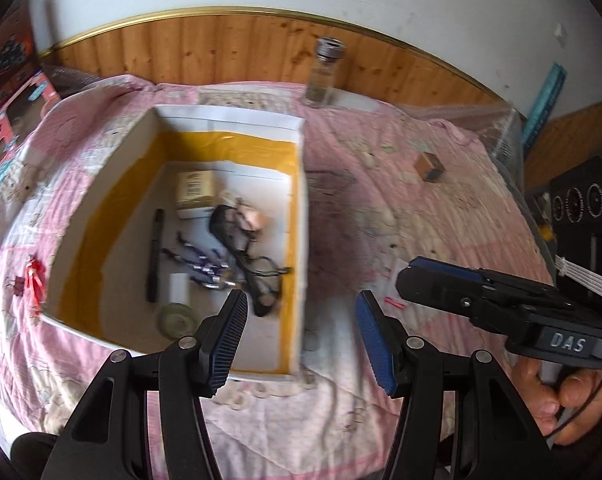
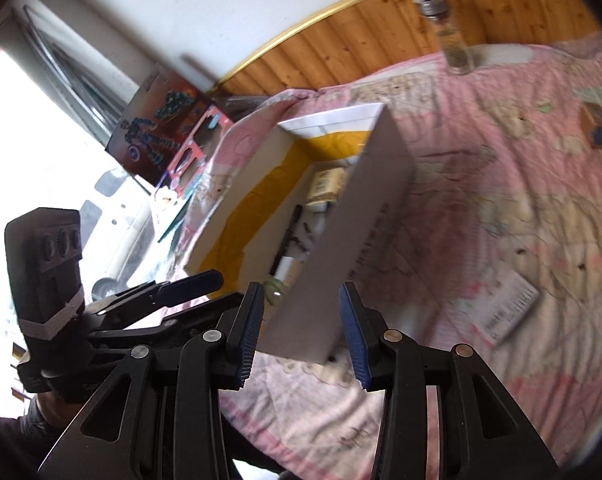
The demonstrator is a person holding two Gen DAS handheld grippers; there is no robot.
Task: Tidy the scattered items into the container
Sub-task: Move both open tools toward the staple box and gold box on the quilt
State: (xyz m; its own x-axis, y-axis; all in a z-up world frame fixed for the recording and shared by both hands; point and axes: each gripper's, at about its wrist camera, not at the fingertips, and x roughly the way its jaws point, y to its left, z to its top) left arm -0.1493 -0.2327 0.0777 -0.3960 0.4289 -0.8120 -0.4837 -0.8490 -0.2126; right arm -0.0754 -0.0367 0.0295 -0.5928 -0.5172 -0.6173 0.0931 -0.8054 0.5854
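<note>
Both grippers' fingers (image 1: 371,344) apart, empty.

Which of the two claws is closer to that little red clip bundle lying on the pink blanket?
The left. The red clip bundle lies left of the white box; the left claw hangs at the box's near edge. The right claw is further right, past the box's far side wall.
</note>
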